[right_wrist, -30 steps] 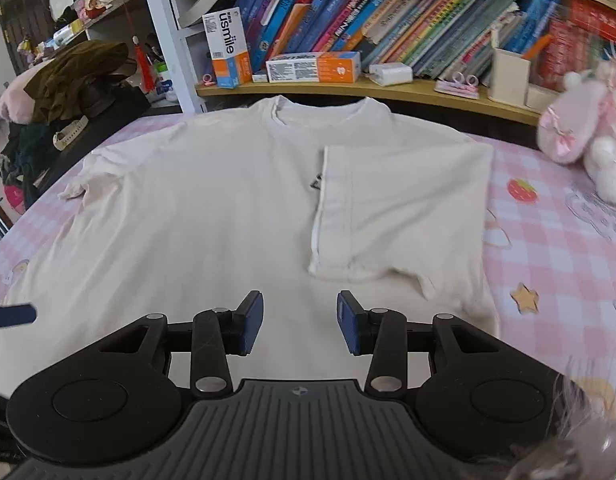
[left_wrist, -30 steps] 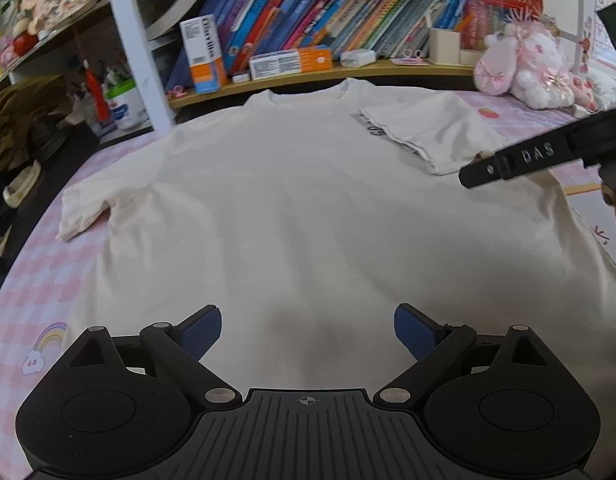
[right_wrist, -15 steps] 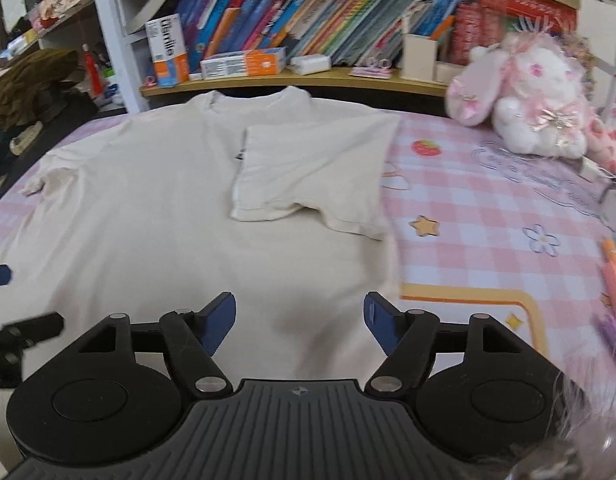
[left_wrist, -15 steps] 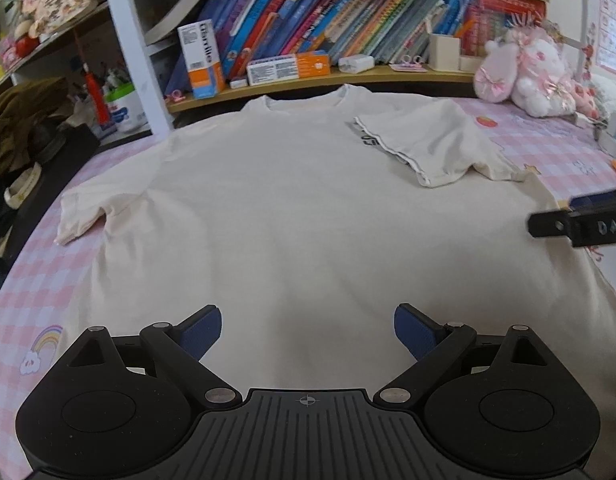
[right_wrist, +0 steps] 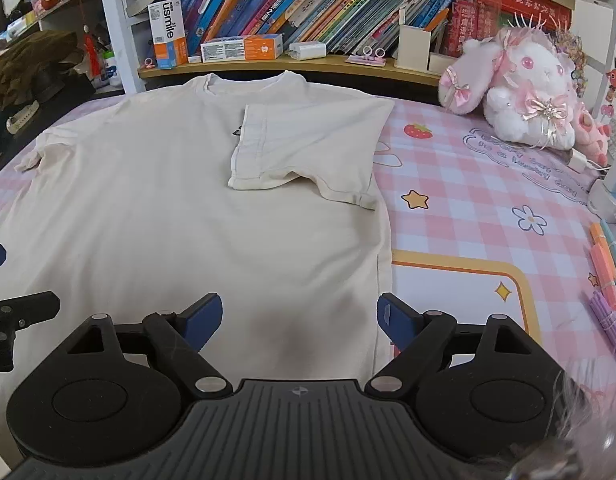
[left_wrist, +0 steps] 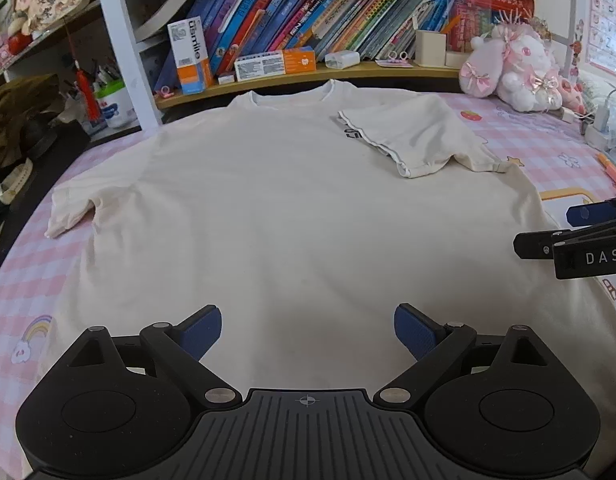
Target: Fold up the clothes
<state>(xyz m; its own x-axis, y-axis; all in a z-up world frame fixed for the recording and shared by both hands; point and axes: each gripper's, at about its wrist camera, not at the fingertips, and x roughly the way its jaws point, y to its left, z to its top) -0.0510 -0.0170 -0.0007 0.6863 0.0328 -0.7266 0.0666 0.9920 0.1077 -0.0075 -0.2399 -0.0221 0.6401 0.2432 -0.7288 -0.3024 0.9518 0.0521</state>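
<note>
We see a cream T-shirt (left_wrist: 268,208) spread flat on a pink checked tablecloth (right_wrist: 467,184), collar toward a bookshelf (left_wrist: 308,12) at the far edge. The shirt's right sleeve (right_wrist: 304,148) is folded inward across the chest; the left sleeve (left_wrist: 70,208) lies out flat on the cloth.

Left gripper (left_wrist: 308,330) hovers low over the shirt's bottom hem area, approx. centre, blue pads (left_wrist: 202,330) spread wide apart w/ nothing between them. Right gripper (right_wrist: 300,320) hovers over the shirt's right side seam near the hem, pads (right_wrist: 395,322) also spread wide, holding nothing; the seam edge runs between its fingers. In the left wrist view, part of the right gripper enters from the right edge, marked "DAS".

A pink-and-white plush bunny (right_wrist: 519,92) sits at the far right of the table, just beside the shelf. Coloured pens (right_wrist: 605,268) lie at the right edge, well apart from the shirt.
</note>
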